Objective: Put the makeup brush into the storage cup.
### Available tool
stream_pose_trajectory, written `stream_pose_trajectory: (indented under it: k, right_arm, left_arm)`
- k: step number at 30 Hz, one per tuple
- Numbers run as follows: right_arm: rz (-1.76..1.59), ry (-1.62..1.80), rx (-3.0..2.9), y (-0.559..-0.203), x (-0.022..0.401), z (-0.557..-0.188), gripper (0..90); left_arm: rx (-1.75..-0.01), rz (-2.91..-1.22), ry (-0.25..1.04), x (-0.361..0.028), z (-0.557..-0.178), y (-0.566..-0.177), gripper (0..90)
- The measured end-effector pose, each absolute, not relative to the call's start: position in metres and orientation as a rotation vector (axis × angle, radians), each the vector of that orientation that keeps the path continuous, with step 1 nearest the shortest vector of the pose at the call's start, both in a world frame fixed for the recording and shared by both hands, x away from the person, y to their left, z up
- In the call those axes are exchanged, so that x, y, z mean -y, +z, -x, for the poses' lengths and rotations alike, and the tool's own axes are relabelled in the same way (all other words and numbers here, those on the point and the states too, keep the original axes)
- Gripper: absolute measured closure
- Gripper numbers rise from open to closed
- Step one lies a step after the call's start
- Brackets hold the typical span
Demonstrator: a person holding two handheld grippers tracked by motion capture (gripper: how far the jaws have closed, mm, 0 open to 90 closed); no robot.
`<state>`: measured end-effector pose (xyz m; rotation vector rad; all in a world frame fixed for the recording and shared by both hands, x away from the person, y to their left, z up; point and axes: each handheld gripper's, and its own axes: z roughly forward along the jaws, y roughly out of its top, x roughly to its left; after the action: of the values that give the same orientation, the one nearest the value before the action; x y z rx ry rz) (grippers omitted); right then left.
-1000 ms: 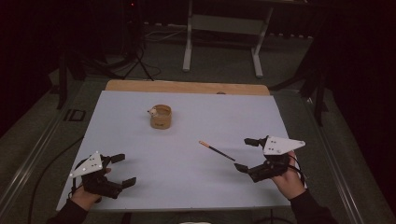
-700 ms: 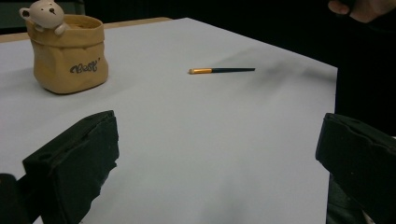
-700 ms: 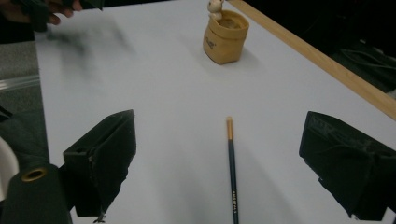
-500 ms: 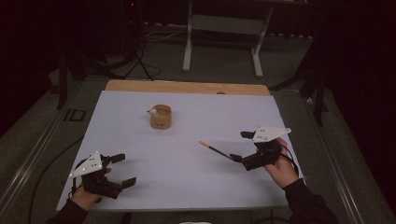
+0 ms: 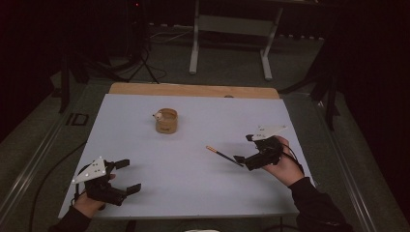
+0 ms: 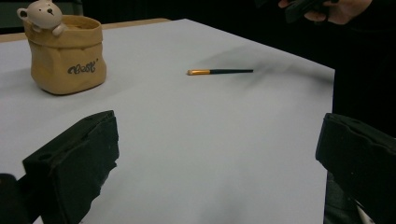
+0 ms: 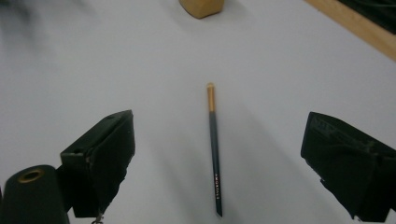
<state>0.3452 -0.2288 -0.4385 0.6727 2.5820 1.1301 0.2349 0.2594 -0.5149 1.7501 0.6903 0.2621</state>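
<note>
A thin dark pencil with an orange-gold end [image 5: 221,154] [image 6: 219,72] [image 7: 214,144] lies flat on the white table top [image 5: 193,183], right of the middle. My right gripper [image 5: 245,149] is open just behind the pencil's dark tip, and in the right gripper view the pencil lies between its two jaws, untouched. A small tan pot with a white bear figure on its rim [image 5: 166,120] [image 6: 65,51] stands at the back centre. Near the front left corner, my left gripper [image 5: 127,175] is open with nothing between its jaws.
A wooden strip [image 5: 193,90] runs along the table's far edge. Beyond it are a dark floor, a white metal stand frame [image 5: 229,29] and tripod legs [image 5: 140,63]. A cable trails on the floor at the left.
My right gripper has moved left and slightly forward, closing in on the pencil's dark tip so the pencil lies between its jaws. The left gripper has stayed put.
</note>
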Motion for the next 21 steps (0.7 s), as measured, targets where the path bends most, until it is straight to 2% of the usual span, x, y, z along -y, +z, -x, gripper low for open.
stream_pose_trajectory:
  k: [13,21]
  right_arm:
    - [-0.692,0.948,-2.694,-0.454,0.216,-0.363,19.8]
    - [-0.666,0.819,-2.766,-0.459,0.203,-0.370,29.9]
  left_arm:
    - [-0.689,-1.744,0.262,-0.260,-0.235,-0.515,0.1]
    - [-0.681,-1.755,0.263,-0.259,-0.234,-0.514,0.1]
